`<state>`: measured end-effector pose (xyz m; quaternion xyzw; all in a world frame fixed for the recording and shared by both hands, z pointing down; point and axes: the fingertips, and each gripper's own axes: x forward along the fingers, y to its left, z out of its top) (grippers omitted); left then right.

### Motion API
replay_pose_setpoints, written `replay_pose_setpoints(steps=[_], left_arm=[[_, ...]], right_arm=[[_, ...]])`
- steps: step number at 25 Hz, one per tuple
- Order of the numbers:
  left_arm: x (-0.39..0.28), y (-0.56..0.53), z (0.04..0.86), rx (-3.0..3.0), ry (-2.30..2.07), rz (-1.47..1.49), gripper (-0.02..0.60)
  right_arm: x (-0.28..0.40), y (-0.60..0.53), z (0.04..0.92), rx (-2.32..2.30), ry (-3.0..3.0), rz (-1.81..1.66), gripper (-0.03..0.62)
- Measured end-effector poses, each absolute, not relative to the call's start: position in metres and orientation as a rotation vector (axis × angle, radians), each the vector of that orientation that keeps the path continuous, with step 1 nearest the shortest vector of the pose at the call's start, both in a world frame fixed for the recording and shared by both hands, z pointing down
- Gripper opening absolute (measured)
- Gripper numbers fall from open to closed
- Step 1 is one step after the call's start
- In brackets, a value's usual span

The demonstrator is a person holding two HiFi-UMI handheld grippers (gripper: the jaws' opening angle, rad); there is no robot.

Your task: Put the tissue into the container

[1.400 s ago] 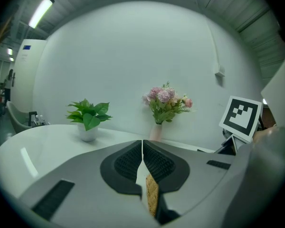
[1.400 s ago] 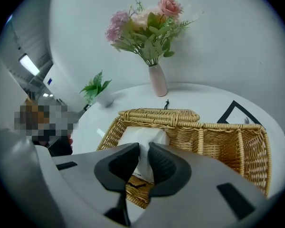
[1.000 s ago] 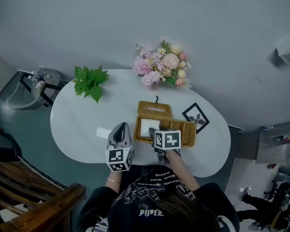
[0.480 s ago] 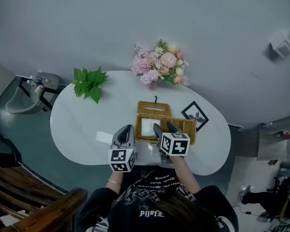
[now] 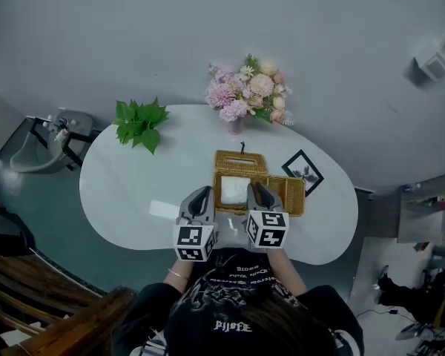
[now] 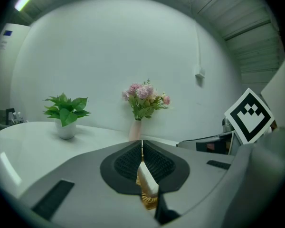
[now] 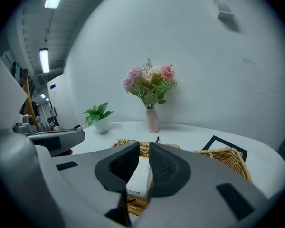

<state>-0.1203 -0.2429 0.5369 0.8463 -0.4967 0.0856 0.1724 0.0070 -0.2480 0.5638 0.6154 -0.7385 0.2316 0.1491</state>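
A white tissue pack [image 5: 235, 190] lies in the left part of the wicker container [image 5: 293, 199], whose lid [image 5: 239, 162] rests just behind it. My right gripper [image 5: 258, 193] hovers at the container's near rim. In the right gripper view its jaws [image 7: 143, 148] are closing to a narrow gap, with the tissue pack [image 7: 138, 178] below them in the basket [image 7: 228, 158], untouched by the pads. My left gripper [image 5: 202, 197] sits just left of the container. It [image 6: 142, 144] is shut with nothing gripped; the tissue pack [image 6: 147, 180] shows beyond its jaws.
A pink flower vase [image 5: 246, 95] and a green potted plant [image 5: 139, 121] stand at the table's far side. A black picture frame [image 5: 302, 173] lies right of the container. A white card [image 5: 161, 209] lies left of my left gripper. A wooden chair [image 5: 52, 302] stands lower left.
My right gripper pulled back from over the basket toward the near rim, opened wide, then narrowed its jaws. The left gripper drifted right, closer to the container. The tissue pack stays in the basket.
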Motion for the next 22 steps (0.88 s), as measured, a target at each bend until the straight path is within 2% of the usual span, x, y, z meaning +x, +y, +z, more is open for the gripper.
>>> replay_pose_setpoints(steps=[2,4,22], left_arm=[[-0.119,-0.242,0.536,2.416,-1.410,0.236,0.026],[-0.119,-0.239,0.536,2.426,-1.403,0.234,0.026],[-0.128,-0.225,0.545,2.434,-1.426,0.255,0.026]], right_arm=[[0.012,-0.249,0.564,1.809,-2.107,0.654,0.043],[0.015,-0.248,0.563,1.843,-2.095,0.625,0.025],[0.008,-0.237,0.557,1.840,-2.103,0.512,0.023]])
